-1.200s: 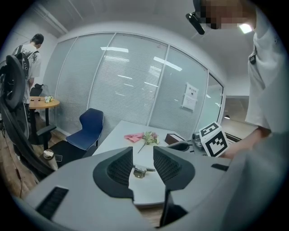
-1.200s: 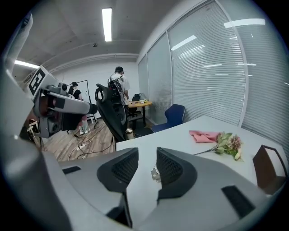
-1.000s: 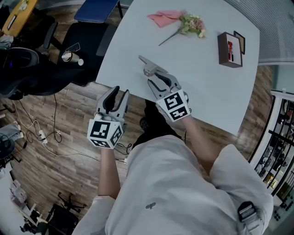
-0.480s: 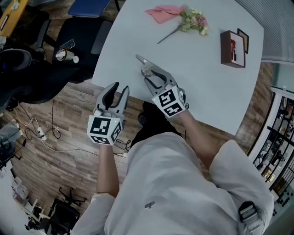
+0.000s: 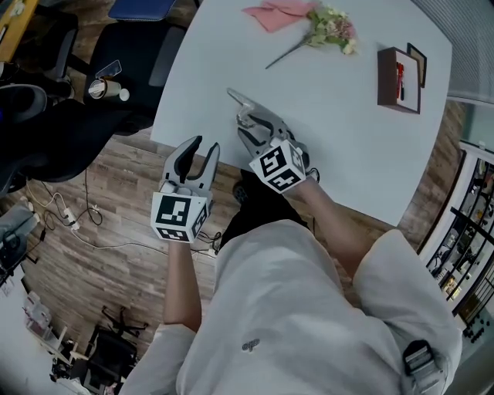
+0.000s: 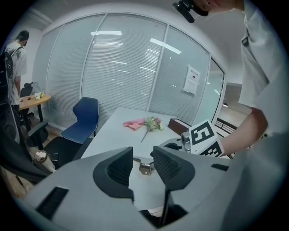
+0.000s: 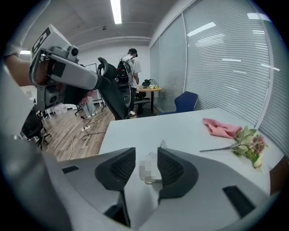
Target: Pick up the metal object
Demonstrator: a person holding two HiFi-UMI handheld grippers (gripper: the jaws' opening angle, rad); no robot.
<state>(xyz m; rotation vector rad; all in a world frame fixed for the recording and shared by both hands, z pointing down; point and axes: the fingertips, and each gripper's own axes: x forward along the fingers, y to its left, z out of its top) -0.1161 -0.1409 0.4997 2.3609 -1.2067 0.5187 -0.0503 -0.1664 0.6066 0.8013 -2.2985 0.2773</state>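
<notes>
- Table [image 5: 347, 139], white, seen from above in the head view; a person in a pale top stands at its near edge with a gripper in each hand.
- Metal object [image 5: 235, 99]: a small, hinge-like piece lying flat on the table near the near-left edge, its narrow end pointing away from the person.
- Right gripper [image 5: 253, 123]: low over the table and reaching onto the metal object. In the right gripper view the jaws stand apart with the object on the tabletop between them, closer to one pad, with a clear gap on the other side; no clamping is visible.
- Left gripper [image 5: 194, 154]: held off the table's edge over the wooden floor [image 5: 100, 254], just beside the right gripper. Its jaws are apart and hold nothing; in the left gripper view the metal object shows through the gap, lying further off on the table.
- Pink cloth [image 5: 274, 14] and flower sprig [image 5: 328, 27]: close together at the far side of the table, well apart from the metal object.
- Brown box [image 5: 400, 68]: near the table's far right edge.
- Paper cup [image 5: 100, 89] and dark office chair [image 5: 46, 131]: off the table, to the left.
</notes>
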